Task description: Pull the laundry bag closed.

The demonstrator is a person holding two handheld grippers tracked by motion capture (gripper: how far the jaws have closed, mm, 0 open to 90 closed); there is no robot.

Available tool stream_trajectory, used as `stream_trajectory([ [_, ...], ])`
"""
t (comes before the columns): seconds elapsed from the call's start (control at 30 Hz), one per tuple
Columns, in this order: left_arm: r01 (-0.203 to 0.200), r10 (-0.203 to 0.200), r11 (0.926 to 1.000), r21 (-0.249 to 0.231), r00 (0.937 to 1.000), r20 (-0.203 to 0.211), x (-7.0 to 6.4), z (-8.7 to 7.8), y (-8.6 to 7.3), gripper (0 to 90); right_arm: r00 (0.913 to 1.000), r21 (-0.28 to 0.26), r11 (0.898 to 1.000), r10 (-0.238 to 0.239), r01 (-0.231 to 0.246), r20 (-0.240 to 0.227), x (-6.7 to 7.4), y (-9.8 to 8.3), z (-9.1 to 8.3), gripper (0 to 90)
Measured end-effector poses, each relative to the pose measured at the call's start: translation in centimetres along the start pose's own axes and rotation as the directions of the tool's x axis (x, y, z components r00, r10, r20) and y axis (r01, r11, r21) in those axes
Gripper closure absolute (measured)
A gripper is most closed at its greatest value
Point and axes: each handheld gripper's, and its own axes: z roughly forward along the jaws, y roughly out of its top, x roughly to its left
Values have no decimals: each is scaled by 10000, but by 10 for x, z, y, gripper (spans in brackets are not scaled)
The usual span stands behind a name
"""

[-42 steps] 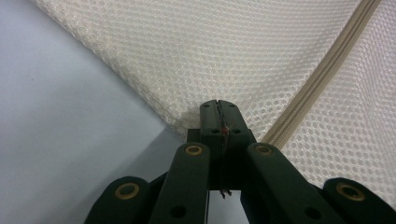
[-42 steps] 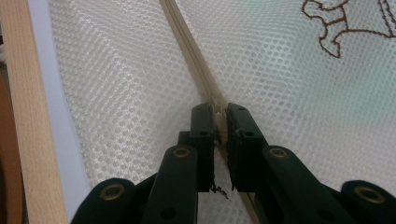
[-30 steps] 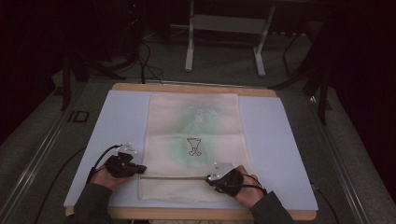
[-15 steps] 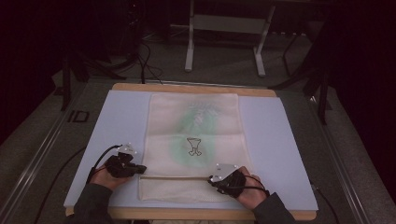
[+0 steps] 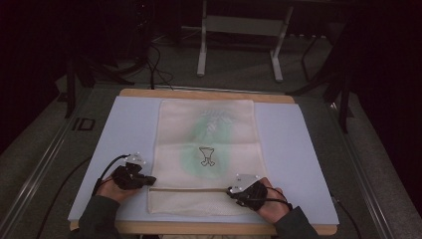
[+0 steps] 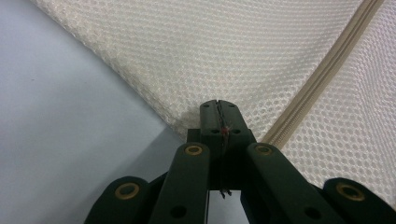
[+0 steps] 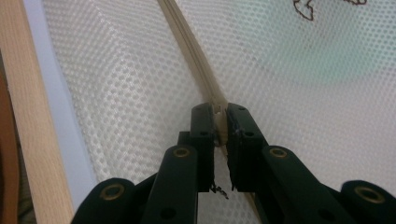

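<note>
Mesh bag [image 5: 206, 154], one, on the surface [image 5: 298, 144]; left gripper [image 6: 218, 108] pinches its edge, right gripper [image 7: 220, 122] clamps its zipper [image 7: 196, 51].

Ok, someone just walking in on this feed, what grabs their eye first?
Probably the pale mesh laundry bag lying flat down the middle of the blue mat, with a green garment showing through it. Next, the left gripper pinches the bag's left edge and the right gripper clamps the zipper running across its near end.
</note>
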Motion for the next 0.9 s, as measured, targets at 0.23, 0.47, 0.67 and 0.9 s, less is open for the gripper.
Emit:
stream_trajectory([
  [0.23,-4,4,10000,2,10000,4,0,0,0,900,9999,-1,9999,134,-134,55,-4,-7,-3,823],
  [0.47,8,-8,10000,0,10000,15,0,0,0,900,9994,-76,9994,332,-331,53,-6,-12,-7,822],
  [0.67,9,-9,10000,-2,10000,10,0,0,0,900,9994,-31,9994,354,-354,50,-5,-13,-6,822],
  [0.9,11,-11,10000,0,10000,15,0,0,0,900,9994,5,9994,349,-349,26,-6,-14,-5,822],
])
